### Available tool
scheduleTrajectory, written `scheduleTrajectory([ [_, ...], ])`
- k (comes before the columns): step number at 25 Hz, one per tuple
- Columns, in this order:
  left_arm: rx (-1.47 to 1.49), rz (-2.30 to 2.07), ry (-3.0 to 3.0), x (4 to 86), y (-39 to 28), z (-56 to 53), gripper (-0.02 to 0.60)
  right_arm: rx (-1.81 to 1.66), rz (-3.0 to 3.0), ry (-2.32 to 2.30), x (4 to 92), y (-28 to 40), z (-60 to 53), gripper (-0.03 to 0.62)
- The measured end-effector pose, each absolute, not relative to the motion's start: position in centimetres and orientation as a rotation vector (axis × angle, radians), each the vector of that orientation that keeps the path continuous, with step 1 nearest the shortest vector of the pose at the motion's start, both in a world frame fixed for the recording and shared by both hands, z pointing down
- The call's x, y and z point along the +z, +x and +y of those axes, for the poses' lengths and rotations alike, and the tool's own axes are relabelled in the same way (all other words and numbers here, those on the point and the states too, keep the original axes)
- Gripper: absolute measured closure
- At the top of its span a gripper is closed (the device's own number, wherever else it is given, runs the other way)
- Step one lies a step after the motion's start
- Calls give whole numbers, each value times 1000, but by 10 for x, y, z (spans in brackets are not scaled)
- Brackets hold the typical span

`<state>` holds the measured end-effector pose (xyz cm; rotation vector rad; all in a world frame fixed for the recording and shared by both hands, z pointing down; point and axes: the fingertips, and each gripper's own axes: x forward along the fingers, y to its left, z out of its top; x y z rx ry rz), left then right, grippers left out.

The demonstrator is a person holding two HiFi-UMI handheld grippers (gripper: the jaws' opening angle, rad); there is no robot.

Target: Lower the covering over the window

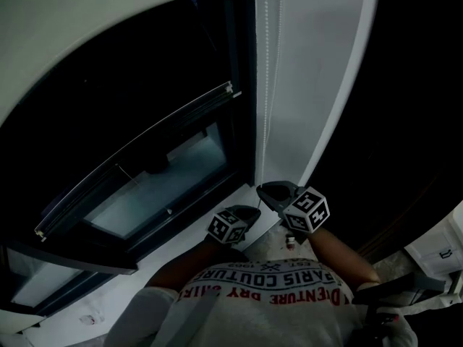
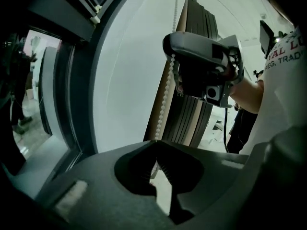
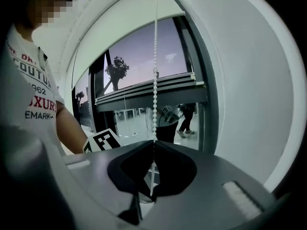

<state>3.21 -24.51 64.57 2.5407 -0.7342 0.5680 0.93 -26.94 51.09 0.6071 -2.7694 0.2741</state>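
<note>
A white bead chain (image 1: 266, 85) hangs down the window frame's right side. Both grippers hold it low, near the sill. My left gripper (image 1: 249, 210) is shut on the chain (image 2: 166, 95), which runs down into its closed jaws (image 2: 156, 142). Just above it, my right gripper (image 1: 266, 190) is also shut on the chain (image 3: 155, 80), gripped between its jaws (image 3: 154, 142). The left gripper view shows the right gripper (image 2: 206, 71) close above. The blind's bottom rail (image 1: 145, 147) crosses the dark window partway down; the rail (image 3: 148, 92) has glass showing below it.
A white sill (image 1: 181, 255) runs under the window, and a white wall strip (image 1: 311, 85) stands right of the chain. Dark panels (image 2: 192, 119) lean against the wall beyond. A person (image 3: 184, 119) walks outside the glass. My torso is close behind both grippers.
</note>
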Motion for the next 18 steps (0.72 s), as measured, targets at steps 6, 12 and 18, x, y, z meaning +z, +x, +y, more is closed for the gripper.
scheduleTrajectory([
  [6,550,-759,2567,640,27,-247,520,278,-2767,620,512,12,-274,585],
  [12,410,-797,2621,592,6,-268,488,288,-2774,641,514,17,-280,585],
  [18,79,-819,2776,455,-10,-298,488,300,-2787,650,513,16,-277,585],
])
